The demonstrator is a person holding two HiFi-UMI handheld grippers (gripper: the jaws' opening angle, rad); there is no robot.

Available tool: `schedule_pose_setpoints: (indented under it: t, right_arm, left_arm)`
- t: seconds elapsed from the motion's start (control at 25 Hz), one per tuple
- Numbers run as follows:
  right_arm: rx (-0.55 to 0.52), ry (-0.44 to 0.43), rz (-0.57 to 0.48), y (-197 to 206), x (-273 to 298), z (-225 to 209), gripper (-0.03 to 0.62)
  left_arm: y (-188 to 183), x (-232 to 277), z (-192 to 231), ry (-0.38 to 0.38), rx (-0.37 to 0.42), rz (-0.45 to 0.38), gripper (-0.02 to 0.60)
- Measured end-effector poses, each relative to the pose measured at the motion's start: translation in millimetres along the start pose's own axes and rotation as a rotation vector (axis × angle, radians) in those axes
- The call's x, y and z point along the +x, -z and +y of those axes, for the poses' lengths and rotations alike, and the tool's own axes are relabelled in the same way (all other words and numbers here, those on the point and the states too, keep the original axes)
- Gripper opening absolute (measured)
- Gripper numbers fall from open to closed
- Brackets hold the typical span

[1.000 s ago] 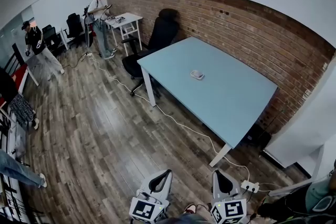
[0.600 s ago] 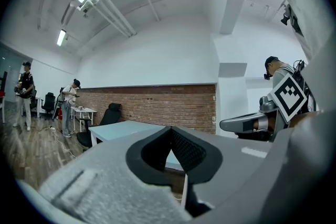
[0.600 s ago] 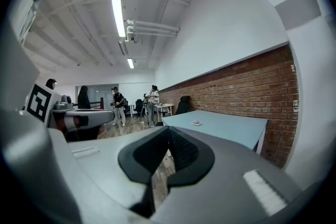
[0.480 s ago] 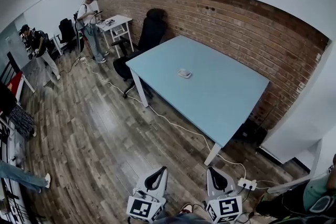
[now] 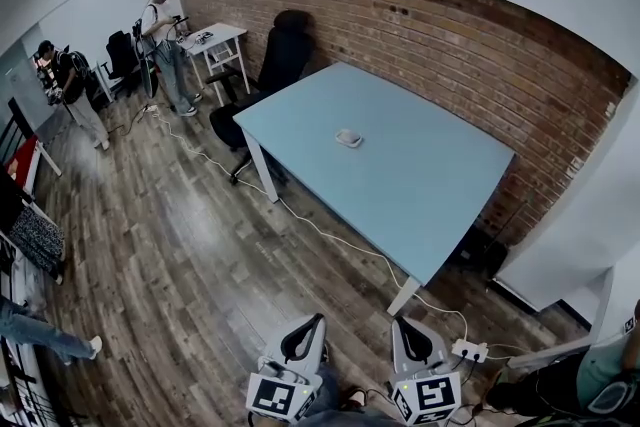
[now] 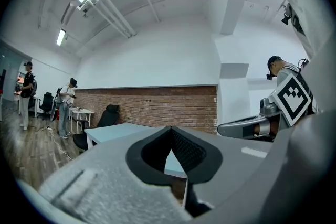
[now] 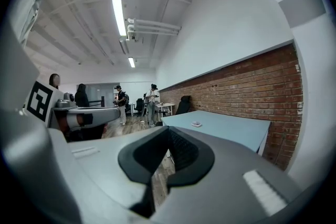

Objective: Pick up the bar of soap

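Observation:
The bar of soap is a small pale block lying near the middle of the light blue table. In the right gripper view the bar of soap is a tiny pale shape far off on the table. I cannot make it out in the left gripper view. My left gripper and right gripper hang side by side over the wooden floor, well short of the table's near corner. The left gripper has its jaws shut on nothing. So has the right gripper.
A black office chair stands at the table's far left end. Beyond it is a small white desk with two people nearby. A white cable crosses the floor to a power strip. A brick wall runs behind the table.
The table and soap have slid a little to the left in the head view as I move over the floor. Both grippers keep their places at the bottom edge, jaws unchanged.

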State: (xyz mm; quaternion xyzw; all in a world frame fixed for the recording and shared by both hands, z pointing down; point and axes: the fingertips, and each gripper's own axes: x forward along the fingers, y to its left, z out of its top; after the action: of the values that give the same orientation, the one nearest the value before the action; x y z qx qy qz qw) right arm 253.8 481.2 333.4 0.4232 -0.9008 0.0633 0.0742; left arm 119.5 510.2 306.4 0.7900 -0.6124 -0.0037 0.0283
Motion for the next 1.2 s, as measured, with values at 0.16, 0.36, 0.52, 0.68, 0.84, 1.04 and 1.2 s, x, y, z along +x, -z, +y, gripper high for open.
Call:
schedule_pose_setpoints:
  t: [0.16,0.36,0.52,0.68,0.84,1.04,1.2]
  right_arm:
    - [-0.001,0.006,-0.004,-8,26,-5,0.004]
    - [-0.021,0.020,-0.003,-19,72,-18,0.004]
    - [-0.022,0.028,0.006,-26,114,-17,0.005]
    - [-0.041,0.036,0.002,-40,156,-14,0.005]
    - [-0.045,0.045,-0.002,-49,197,-4,0.003]
    - [-0.066,0.058,-0.011,-62,241,7,0.003]
    - [-0.086,0.067,-0.010,-67,263,17,0.004]
  left_arm:
    - [4,24,17,0.016,0.004,0.011,0.002]
    - [-2,60,51,0.016,0.001,-0.005,0.003]
    - [-8,84,85,0.023,0.006,-0.012,0.002]
    - [-17,107,122,0.032,0.001,-0.023,0.003]
    - [-23,127,160,0.051,0.011,-0.033,0.002]
    - [-22,150,193,0.093,0.010,-0.035,0.002]
    - [-21,163,208,0.128,-0.007,-0.041,0.002]
